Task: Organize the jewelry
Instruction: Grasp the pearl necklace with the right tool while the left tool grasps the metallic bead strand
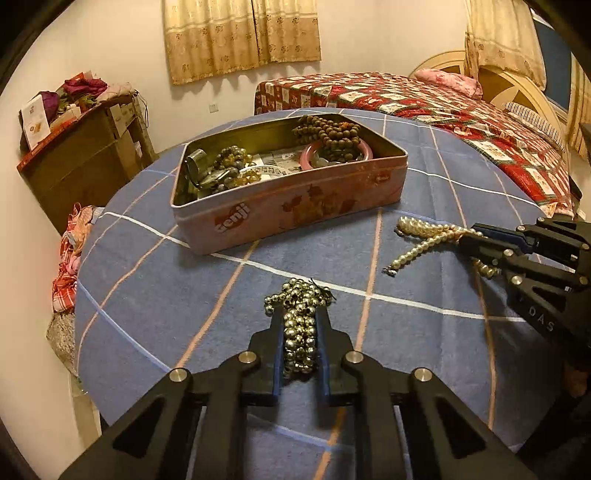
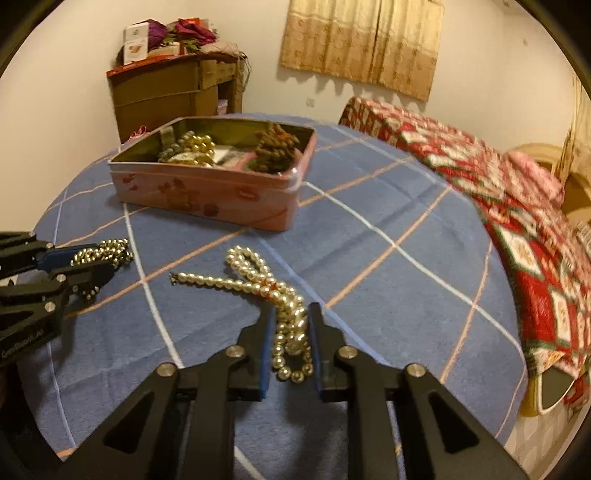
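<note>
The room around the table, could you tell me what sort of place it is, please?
Most likely a bedroom in a home: a bed with a red patchwork quilt and pink pillow, curtains, and a cluttered wooden cabinet.

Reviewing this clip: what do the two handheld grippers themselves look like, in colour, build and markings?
Both look alike. The left gripper and right gripper are matte black, with angular linkage arms that have triangular cut-outs and round silver pivot pins. Their fingers carry blue pads on the inner faces. White lettering runs along each body but is too blurred to read fully. No cables or sleeves show.
</note>
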`<state>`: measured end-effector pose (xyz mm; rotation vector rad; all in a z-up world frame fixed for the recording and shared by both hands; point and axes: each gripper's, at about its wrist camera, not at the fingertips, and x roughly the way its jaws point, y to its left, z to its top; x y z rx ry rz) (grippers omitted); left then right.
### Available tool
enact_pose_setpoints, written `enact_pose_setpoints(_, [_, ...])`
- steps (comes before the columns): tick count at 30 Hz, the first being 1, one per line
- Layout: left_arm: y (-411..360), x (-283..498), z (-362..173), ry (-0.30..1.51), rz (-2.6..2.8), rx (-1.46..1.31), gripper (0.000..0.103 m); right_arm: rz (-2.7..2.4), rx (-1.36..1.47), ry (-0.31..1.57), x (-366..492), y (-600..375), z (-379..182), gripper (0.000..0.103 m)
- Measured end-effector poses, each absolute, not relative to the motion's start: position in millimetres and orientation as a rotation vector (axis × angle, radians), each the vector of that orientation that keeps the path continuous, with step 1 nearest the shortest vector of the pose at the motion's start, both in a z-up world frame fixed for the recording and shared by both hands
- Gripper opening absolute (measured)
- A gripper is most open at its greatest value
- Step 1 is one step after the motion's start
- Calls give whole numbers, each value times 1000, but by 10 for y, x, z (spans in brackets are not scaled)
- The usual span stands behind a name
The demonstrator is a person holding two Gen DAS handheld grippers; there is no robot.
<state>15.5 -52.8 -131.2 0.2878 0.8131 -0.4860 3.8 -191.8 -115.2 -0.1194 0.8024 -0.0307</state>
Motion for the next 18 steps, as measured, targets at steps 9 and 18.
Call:
enact_pose_setpoints(9, [-351, 196, -1067, 719, -453, 260, 9, -18, -119, 769, 1, -1884, -1093, 8])
enact_pose_setpoints(18, [-306, 235, -695, 608, -426, 272, 9, -20, -115, 690, -56, -1876, -794, 8])
